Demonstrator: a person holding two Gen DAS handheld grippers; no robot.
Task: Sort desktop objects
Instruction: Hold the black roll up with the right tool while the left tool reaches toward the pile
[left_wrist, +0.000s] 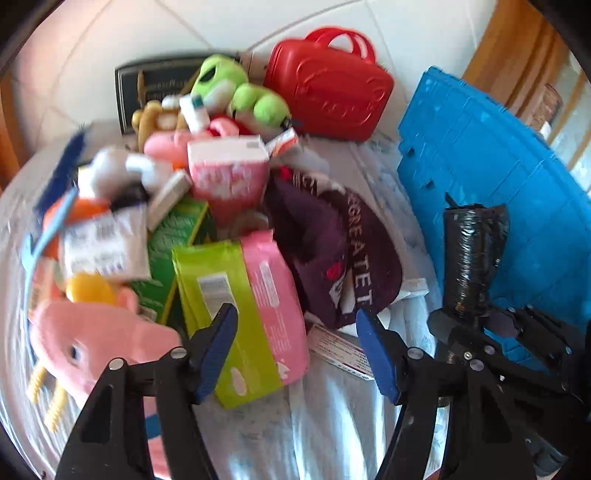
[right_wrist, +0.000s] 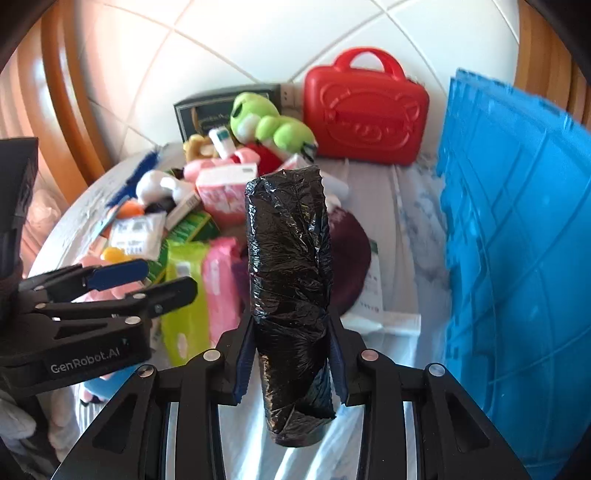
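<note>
My right gripper is shut on a black roll of bin bags, which stands upright between the blue pads. The left wrist view shows the same roll at the right, in front of the blue crate. My left gripper is open with nothing between its fingers. It hovers over a green and pink pack of wipes and a maroon cap. In the right wrist view the left gripper shows at the left, above the pile.
A heap of mixed items covers the left of the cloth-covered table: a pink pig plush, a pink tissue box, a green frog plush. A red toy case stands at the back. The blue crate walls off the right.
</note>
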